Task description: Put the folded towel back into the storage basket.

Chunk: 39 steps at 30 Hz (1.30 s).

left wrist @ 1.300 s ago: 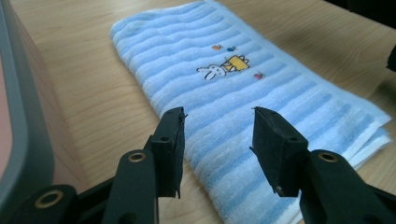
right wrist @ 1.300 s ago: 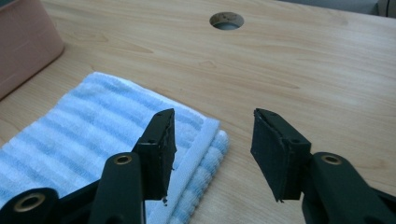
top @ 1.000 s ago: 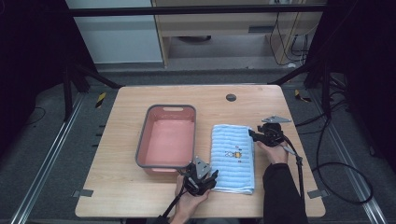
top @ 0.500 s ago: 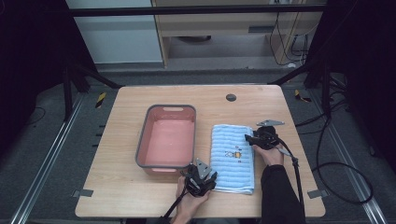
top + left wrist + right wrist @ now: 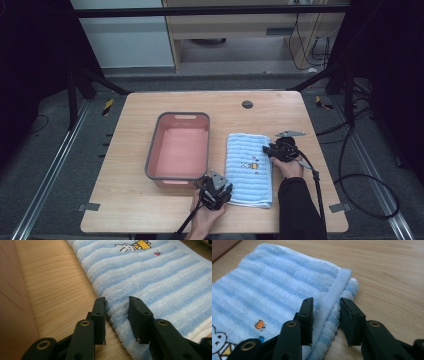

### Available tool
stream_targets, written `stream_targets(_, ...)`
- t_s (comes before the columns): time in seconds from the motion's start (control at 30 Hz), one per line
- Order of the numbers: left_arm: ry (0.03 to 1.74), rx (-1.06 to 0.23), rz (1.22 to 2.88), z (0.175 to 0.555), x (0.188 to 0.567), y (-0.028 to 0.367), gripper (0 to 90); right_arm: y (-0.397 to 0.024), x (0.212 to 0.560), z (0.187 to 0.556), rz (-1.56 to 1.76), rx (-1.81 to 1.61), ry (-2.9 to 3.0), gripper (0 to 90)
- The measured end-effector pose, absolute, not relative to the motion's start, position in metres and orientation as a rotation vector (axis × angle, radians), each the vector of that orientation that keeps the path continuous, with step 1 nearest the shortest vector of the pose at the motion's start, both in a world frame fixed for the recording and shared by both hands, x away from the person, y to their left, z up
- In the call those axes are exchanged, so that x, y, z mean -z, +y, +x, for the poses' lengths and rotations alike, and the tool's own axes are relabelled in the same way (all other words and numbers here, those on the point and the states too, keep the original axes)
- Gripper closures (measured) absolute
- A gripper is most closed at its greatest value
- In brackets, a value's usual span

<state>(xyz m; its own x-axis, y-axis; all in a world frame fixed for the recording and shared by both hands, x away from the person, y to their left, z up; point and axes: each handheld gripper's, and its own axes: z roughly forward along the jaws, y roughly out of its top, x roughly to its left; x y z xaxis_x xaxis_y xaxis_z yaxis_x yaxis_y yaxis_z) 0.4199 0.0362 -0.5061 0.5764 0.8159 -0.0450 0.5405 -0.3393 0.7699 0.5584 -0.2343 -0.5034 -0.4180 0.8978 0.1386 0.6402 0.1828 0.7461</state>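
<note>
Currently a pink bin [image 5: 180,148] is sitting on the wooden desk [image 5: 125,200], just left of a folded blue-striped towel [image 5: 249,167], which is serving as the landmark for everything else. At the towel's near left corner, a hand [image 5: 202,222] is bringing in the left gripper [image 5: 223,189]; in the left gripper view its jaws are standing apart, straddling the towel's left edge, with one jaw over bare wood and the other over the terry stripes, and whether they are touching the cloth is unclear. A small cartoon embroidery [image 5: 132,245] is showing farther up the towel from that gripper. The towel itself is lying flat beside the bin, apart from it. At the towel's right edge, toward its far corner, the right gripper [image 5: 269,149] is reaching in; in the right gripper view its jaws are open on either side of the folded, hemmed edge [image 5: 332,302], not closed on it.
</note>
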Motion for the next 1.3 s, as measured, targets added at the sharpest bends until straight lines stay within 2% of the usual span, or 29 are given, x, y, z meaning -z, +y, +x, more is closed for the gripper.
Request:
stream_targets(0.13, 1.057, -0.475, 2.055, 0.418, 0.505, 0.032, 78.0, -0.234, 0.503, 0.558, 1.485, -1.117, 2.145, 78.2)
stream_targets(0.4, 1.067, -0.449, 2.03, 0.419, 0.506, 0.034, 86.3, -0.233, 0.499, 0.556, 1.459, -1.111, 2.155, 82.3)
stream_targets(0.73, 1.053, -0.404, 1.969, 0.42, 0.496, 0.042, 87.8, -0.235, 0.481, 0.547, 1.4, -1.175, 2.117, 82.6)
stream_targets(1.3, 0.952, -0.471, 1.942, 0.413, 0.453, 0.049, 87.9, -0.233, 0.438, 0.53, 1.271, -1.266, 2.041, 82.9)
